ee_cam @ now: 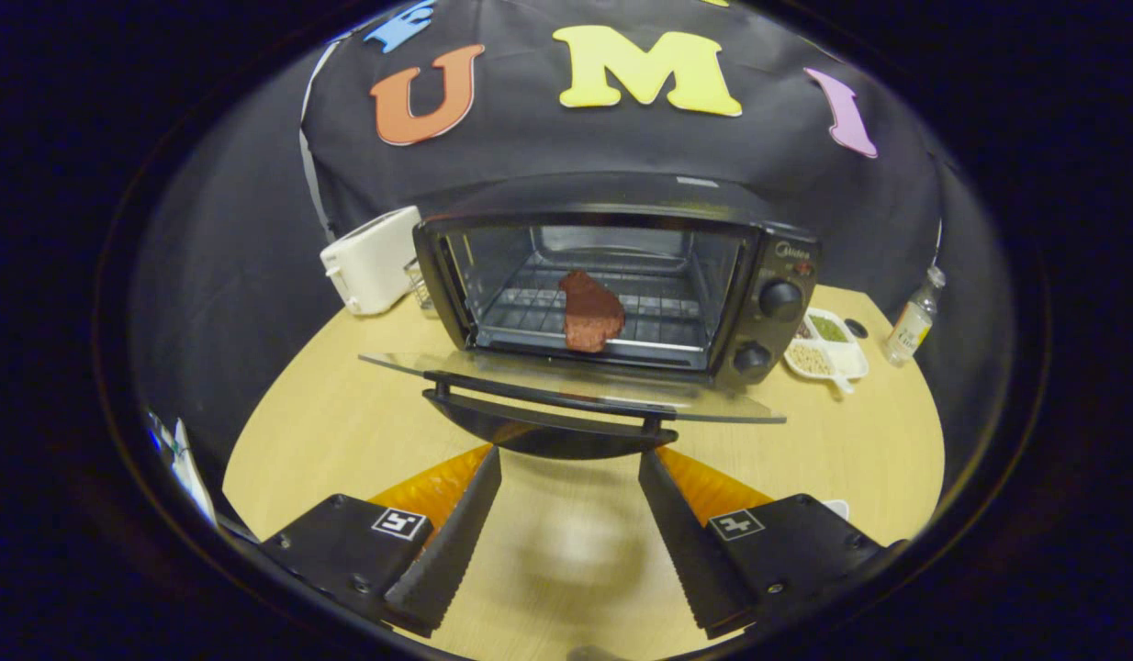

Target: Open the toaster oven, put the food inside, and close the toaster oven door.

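Observation:
A black toaster oven [612, 275] stands on the wooden table [346, 431] beyond my fingers. Its glass door [566, 386] hangs fully down, lying flat toward me, with the black bar handle [548, 404] along its near edge. A reddish-brown slab of food [589, 312] rests on the wire rack inside, close to the front of the rack. My gripper [566, 468] is open, its fingers spread wide with nothing between them, just short of the door handle and a little lower. A dark plate [548, 439] lies under the door edge.
A white toaster [372, 262] stands left of the oven. To the oven's right sit a white divided dish with seeds and green bits [824, 349] and a small clear bottle [911, 326]. Two knobs [778, 300] sit on the oven's right panel.

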Available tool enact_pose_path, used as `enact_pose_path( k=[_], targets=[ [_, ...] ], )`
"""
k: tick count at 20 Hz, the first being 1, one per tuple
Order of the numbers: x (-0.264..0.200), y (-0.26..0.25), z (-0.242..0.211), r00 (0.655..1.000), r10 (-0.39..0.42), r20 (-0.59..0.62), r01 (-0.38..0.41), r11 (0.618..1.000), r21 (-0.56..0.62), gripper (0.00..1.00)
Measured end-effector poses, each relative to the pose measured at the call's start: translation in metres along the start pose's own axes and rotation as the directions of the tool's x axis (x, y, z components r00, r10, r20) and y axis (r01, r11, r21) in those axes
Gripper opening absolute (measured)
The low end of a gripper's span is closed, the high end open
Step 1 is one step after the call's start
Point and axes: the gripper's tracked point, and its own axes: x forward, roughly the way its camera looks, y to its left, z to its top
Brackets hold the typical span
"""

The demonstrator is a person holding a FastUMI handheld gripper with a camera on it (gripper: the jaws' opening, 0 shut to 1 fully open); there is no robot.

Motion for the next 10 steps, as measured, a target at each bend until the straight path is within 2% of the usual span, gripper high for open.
enact_pose_path(
  k=[6,10],
  targets=[
    [0.002,-0.003,0.058,0.996,-0.010,0.087,0.010,1.000,-0.002,0.97],
    [-0.014,-0.005,0.065,0.992,-0.007,0.127,0.008,1.000,-0.009,0.97]
  ],
)
